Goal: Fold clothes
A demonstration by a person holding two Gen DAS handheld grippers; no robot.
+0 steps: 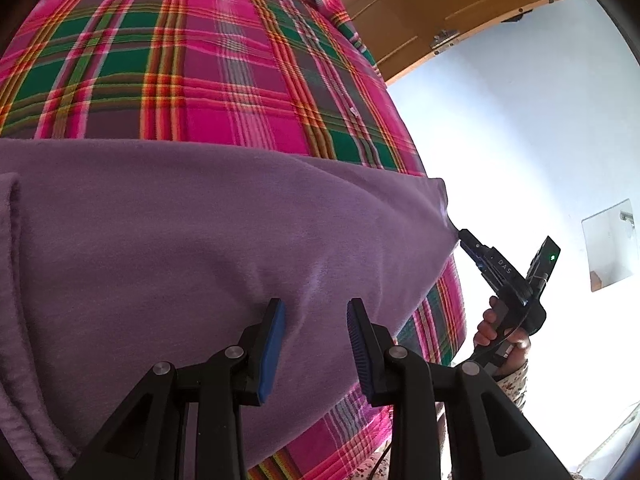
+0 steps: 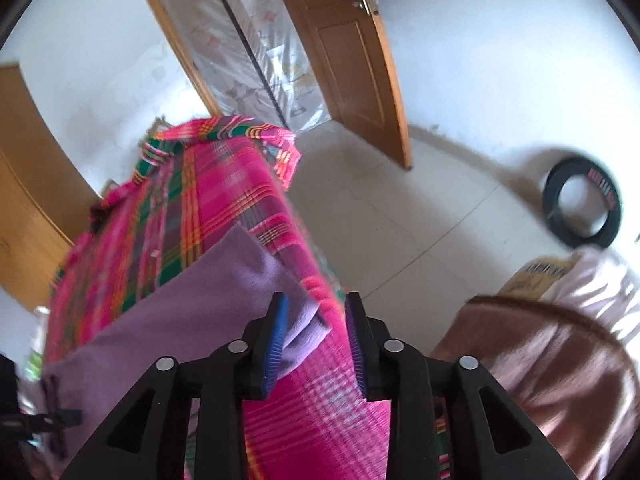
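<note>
two grippers in play here, both working a purple fleece garment [image 1: 208,240] spread over a bed covered with a pink and green plaid sheet [image 1: 192,64]. the left gripper [image 1: 316,344] has its blue-padded fingers [image 1: 272,352] spread apart, hovering right over the near part of the fleece with nothing pinched between them. whether the tips actually touch the fabric i can't tell.

off to the right in that same view the right gripper [image 1: 466,240] is stretched out to the far corner of the fleece, and the cloth pulls into a point right at its tip, so it looks pinched there. a hand [image 1: 502,334] in a floral sleeve holds its handle.

from the right wrist view it's blurry, but the right gripper's fingers [image 2: 276,340] look spread, with a folded purple corner lying against the left pad. so honestly i can't call that one for sure.

further out: the fleece runs diagonally across the plaid sheet, a wooden door [image 2: 348,60] stands open on a white tiled floor [image 2: 420,220], a black ring-shaped thing [image 2: 582,204] leans by the wall, and a brownish pink blanket [image 2: 560,360] sits at the right edge.
</note>
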